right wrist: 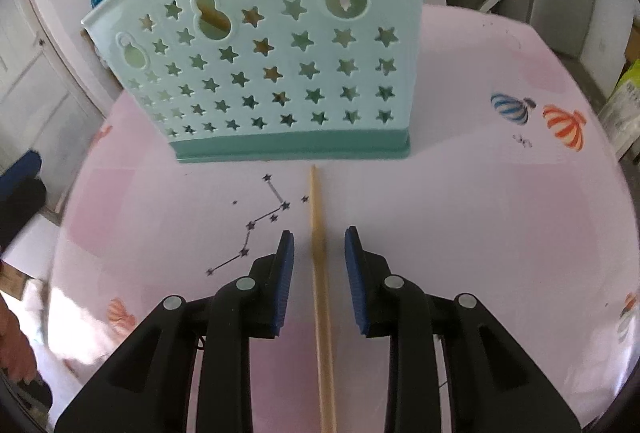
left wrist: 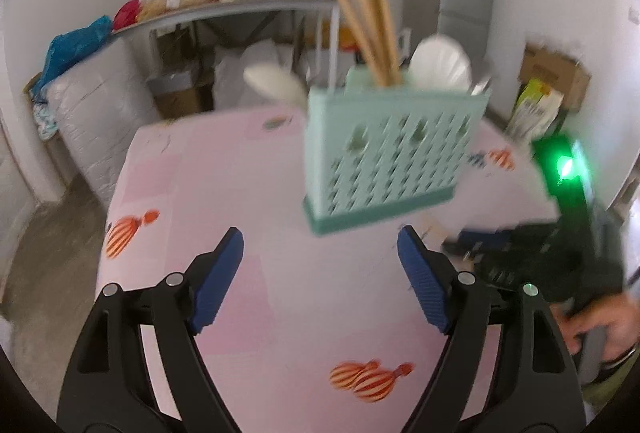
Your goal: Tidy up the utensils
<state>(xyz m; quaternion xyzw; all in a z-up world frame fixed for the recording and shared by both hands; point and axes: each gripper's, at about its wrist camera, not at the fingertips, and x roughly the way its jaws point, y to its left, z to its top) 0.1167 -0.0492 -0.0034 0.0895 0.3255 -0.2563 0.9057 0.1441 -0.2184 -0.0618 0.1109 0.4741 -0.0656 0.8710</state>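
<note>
While the left gripper (left wrist: 320, 257) gapes wide over bare pink tablecloth (left wrist: 256, 193) holding nothing, the mint utensil caddy (left wrist: 384, 157) stands toward the far right edge. The right gripper (right wrist: 319, 247) is partly open, its pads straddling, not touching, a flat-lying chopstick (right wrist: 320, 273).

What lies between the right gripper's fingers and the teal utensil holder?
In the right wrist view, one wooden chopstick lies on the pink tablecloth, running between the open right gripper toward the holder. Otherwise only printed star patterns.
</note>
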